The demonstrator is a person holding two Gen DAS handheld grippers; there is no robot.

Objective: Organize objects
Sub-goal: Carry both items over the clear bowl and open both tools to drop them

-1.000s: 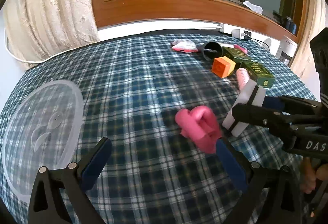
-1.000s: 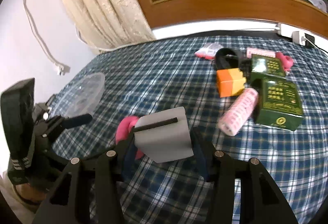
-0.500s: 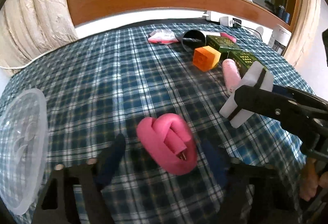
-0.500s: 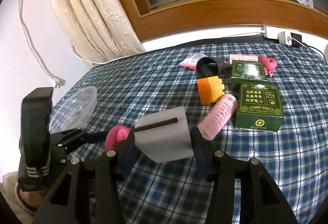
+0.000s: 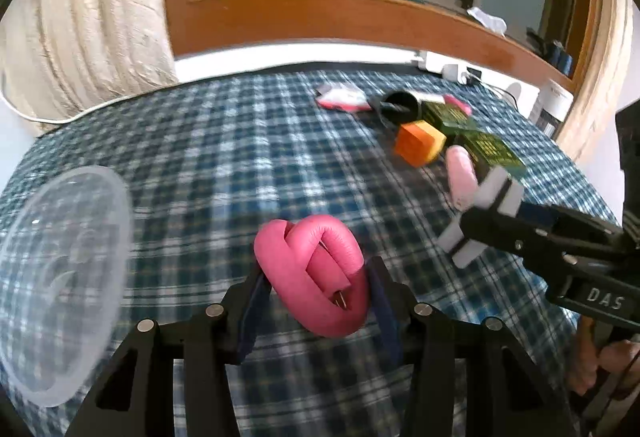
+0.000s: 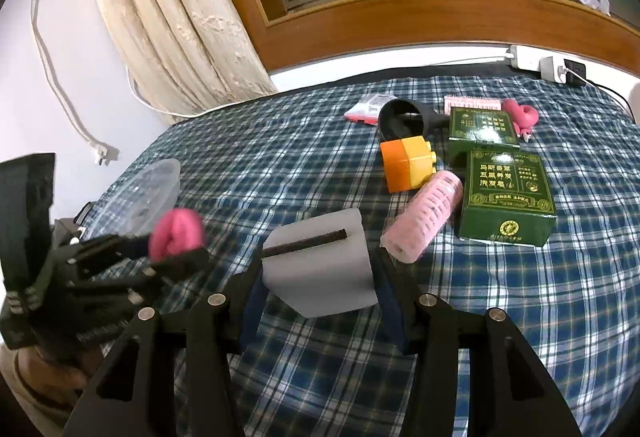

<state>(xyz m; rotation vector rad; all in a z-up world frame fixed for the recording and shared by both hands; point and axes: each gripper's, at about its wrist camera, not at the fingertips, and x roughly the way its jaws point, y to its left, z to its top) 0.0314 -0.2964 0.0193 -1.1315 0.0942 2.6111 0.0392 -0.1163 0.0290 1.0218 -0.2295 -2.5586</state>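
The left hand-held gripper (image 5: 316,289) is clenched around a soft pink foam coil (image 5: 312,277), knotted and tubular, held above a counter covered in blue plaid cloth (image 5: 224,157). The right hand-held gripper (image 6: 318,273) grasps a smooth white foam block (image 6: 320,269) with a dark slit. A clear plastic bowl (image 5: 60,277) sits near the counter's left edge, with open cloth between it and the far cluster: orange block (image 6: 404,165), ribbed pink roller (image 6: 424,217), green boxes (image 6: 506,193).
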